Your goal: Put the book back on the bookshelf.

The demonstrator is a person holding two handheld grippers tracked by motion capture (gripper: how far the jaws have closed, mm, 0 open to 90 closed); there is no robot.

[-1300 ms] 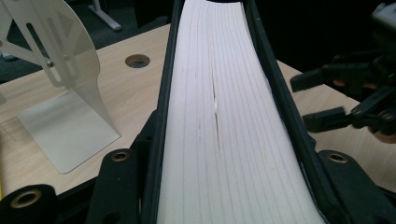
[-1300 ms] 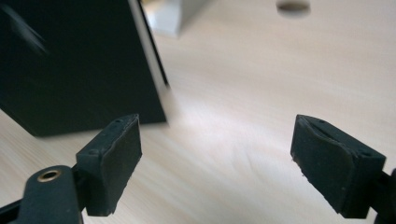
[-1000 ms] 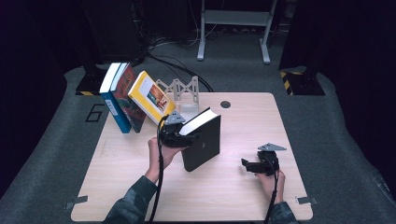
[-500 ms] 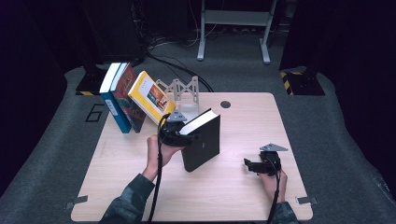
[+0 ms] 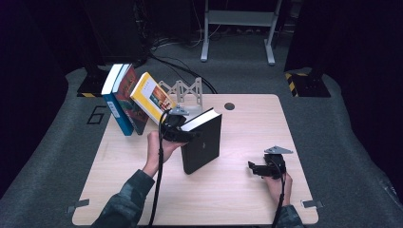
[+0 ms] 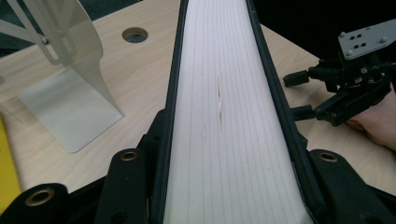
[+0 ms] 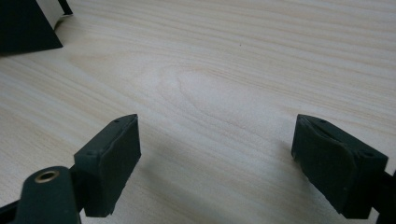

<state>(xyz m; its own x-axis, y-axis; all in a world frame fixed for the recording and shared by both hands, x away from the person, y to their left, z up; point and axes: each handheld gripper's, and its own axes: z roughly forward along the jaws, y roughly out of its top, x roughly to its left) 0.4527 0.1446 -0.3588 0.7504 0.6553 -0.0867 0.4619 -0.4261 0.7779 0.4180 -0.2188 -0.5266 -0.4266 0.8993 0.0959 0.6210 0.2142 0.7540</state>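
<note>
A thick black hardcover book point(image 5: 203, 145) stands upright on the wooden table point(image 5: 237, 199), slightly tilted, white page edge up. My left gripper point(image 5: 184, 131) grips its upper corner from the left. In the left gripper view both jaws lie flat against the covers on either side of the page block point(image 6: 219, 116); they have just been closing on it. My right gripper point(image 5: 255, 168) rests low over the table at the right, jaws wide apart with only bare wood point(image 7: 217, 116) between them. It also appears far off in the left gripper view point(image 6: 303, 95).
Three books lean together at the table's back left: a blue one point(image 5: 116, 104), a red one point(image 5: 129, 97) and a yellow one point(image 5: 151, 96). A metal bookend point(image 5: 184, 90) stands behind the black book. A cable hole point(image 5: 229, 106) sits near the far edge.
</note>
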